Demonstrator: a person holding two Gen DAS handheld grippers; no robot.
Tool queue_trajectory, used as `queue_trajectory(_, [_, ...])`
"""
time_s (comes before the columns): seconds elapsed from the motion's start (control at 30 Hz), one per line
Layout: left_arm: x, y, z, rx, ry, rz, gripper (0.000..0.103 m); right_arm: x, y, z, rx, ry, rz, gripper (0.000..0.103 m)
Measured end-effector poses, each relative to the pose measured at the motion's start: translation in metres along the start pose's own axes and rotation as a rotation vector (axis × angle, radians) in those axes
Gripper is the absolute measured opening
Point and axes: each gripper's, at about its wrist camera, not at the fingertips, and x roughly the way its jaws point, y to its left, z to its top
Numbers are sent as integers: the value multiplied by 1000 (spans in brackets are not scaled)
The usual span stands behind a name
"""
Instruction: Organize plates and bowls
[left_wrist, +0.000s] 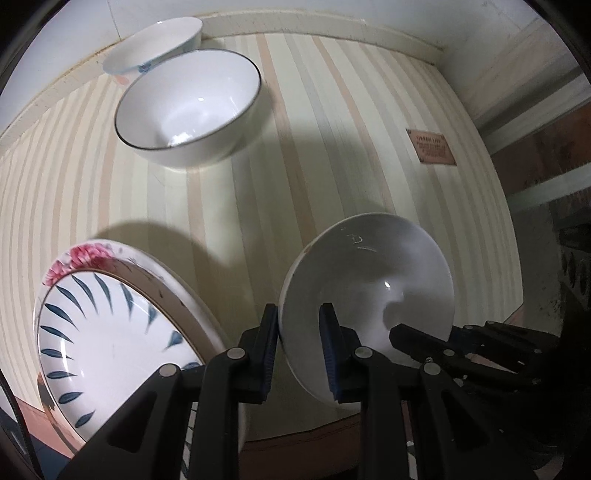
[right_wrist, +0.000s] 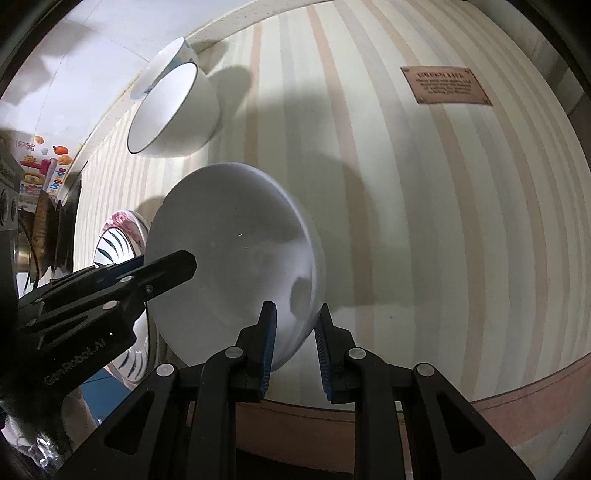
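A plain white bowl (left_wrist: 369, 280) is held tilted above the striped table, gripped on opposite rims by both grippers. My left gripper (left_wrist: 299, 332) is shut on its near-left rim. My right gripper (right_wrist: 293, 332) is shut on its right rim, and shows in the left wrist view (left_wrist: 424, 338) too. The same bowl fills the middle of the right wrist view (right_wrist: 236, 258), with the left gripper (right_wrist: 162, 266) coming in from the left. A plate with blue leaf marks (left_wrist: 110, 332) sits on a pink-flowered plate (left_wrist: 88, 254) at the near left.
A dark-rimmed white bowl (left_wrist: 188, 107) stands at the far left, with a shallow blue-patterned bowl (left_wrist: 155, 44) leaning behind it at the wall. A brown label (left_wrist: 430, 146) lies on the striped tablecloth (left_wrist: 332, 129). The table's front edge (right_wrist: 517, 398) runs just below the grippers.
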Motion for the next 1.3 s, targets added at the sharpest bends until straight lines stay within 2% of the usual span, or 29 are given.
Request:
queue_trajectory(0.23, [11,-11,-2,23,10,18,20,-3,-16,-9,16,5,2,23])
queue_trajectory(0.53, [8,-13,-1,35,37,22,20,3,-9,-6,40,15,15,23])
queue_trajectory(0.67, [-19,-2,3,-14,23,-15,21,1,-14,-3,73,55,52,24])
queue_trajectory(0.77, [-55,20,13,-75,-32,-36,22,-22,-22,1,87,62,61,25])
queue_trajectory(0.8, [-63,27,17,-89,-51,-33,25,-33,-24,3,90,52,64,26])
queue_trajectory(0.93, [-78,66,50,-180,-121,17,28,-79,-25,31,121,-38,138,55])
queue_trajectory(0.97, [-74,78,60,-214,-119,20,28,-83,-22,39,120,-53,156,58])
queue_trajectory(1.03, [-65,98,77,-268,-116,20,28,-83,-8,66,97,-88,177,58])
queue_trajectory(1.13, [-40,119,103,-312,-84,13,28,-62,22,110,54,-117,188,58])
queue_trajectory(1.3, [2,134,129,-326,-17,7,27,5,61,175,39,-43,216,57])
